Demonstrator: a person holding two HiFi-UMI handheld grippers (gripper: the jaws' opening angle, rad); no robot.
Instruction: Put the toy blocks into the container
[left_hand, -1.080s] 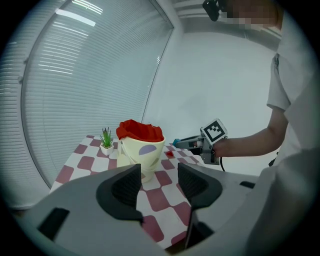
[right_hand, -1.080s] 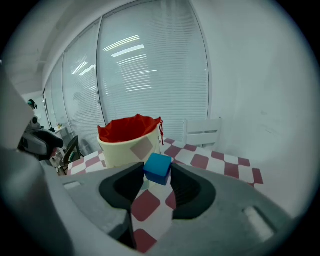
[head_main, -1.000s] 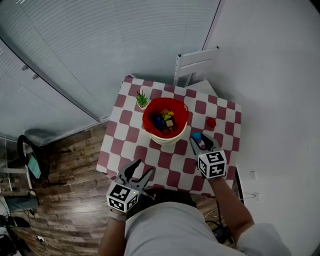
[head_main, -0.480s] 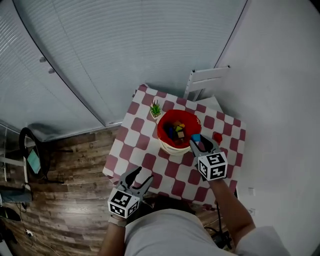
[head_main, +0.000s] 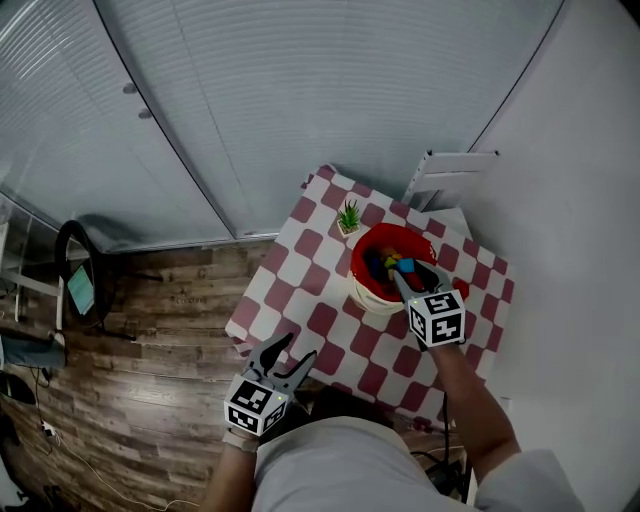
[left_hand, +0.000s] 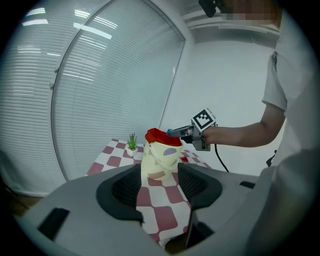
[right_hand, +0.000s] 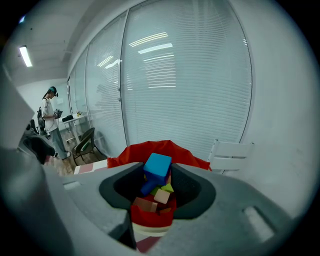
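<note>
Holding blue block (right_hand: 157, 167) over red container (head_main: 384, 233) | right tool (head_main: 408, 273) clamped | left tool (head_main: 296, 350) apart

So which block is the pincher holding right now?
The light blue block, pinched in the right gripper over the bucket; the other blocks lie loose inside it.

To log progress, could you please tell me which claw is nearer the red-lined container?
Right. The right claw holds a blue block over the container rim; the left claw hangs open at the table near edge, well short of it.
</note>
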